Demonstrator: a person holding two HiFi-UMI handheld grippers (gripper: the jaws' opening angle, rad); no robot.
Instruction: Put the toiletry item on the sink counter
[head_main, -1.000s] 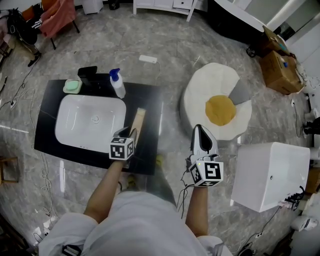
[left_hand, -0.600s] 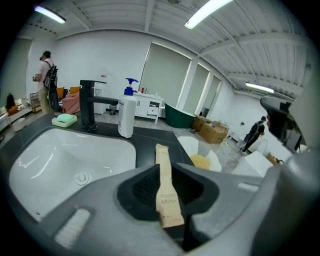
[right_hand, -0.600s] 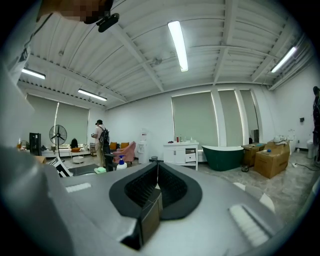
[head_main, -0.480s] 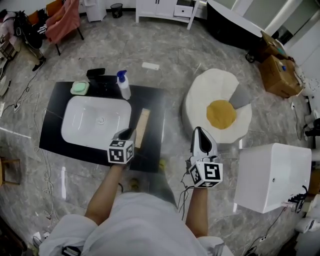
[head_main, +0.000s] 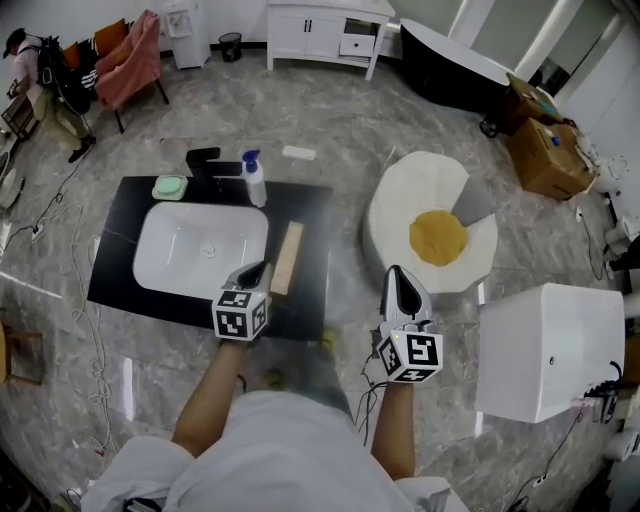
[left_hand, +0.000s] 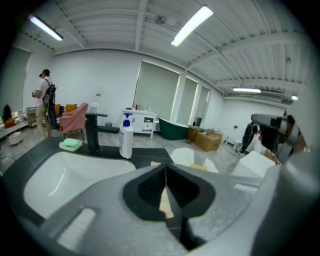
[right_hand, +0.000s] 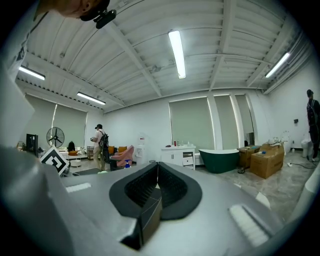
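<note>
Grey marble flooring (head_main: 340, 130) spread across a wide, brightly lit room, with a white cabinet (head_main: 325, 25) and a dark bathtub (head_main: 455, 65) along the far side and cardboard boxes (head_main: 545, 150) off to the right. On the floor stood a black sink counter (head_main: 312, 220) holding a white basin (head_main: 170, 260). Behind the basin stood a black faucet (head_main: 205, 160), with a green soap (head_main: 170, 187) to its left and a white pump bottle (head_main: 256, 180) with a blue top to its right. The toiletry item (head_main: 287, 258), a pale wooden strip, lay flat on the counter just right of the basin, its long side running front to back. The left gripper (head_main: 258, 270) hovered over the counter's near part, its tip just beside the strip's near end. In its own view its jaws were pressed together with nothing held, and the strip showed below and beyond them. The right gripper (head_main: 397, 275) was held well apart from the counter, over bare floor near a fried-egg-shaped cushion (head_main: 400, 210). Its jaws were likewise pressed together and empty. A white box (head_main: 545, 350) sat on the floor to the right of that gripper. Far off in the right gripper view, a person (right_hand: 100, 145) stood near some chairs.
</note>
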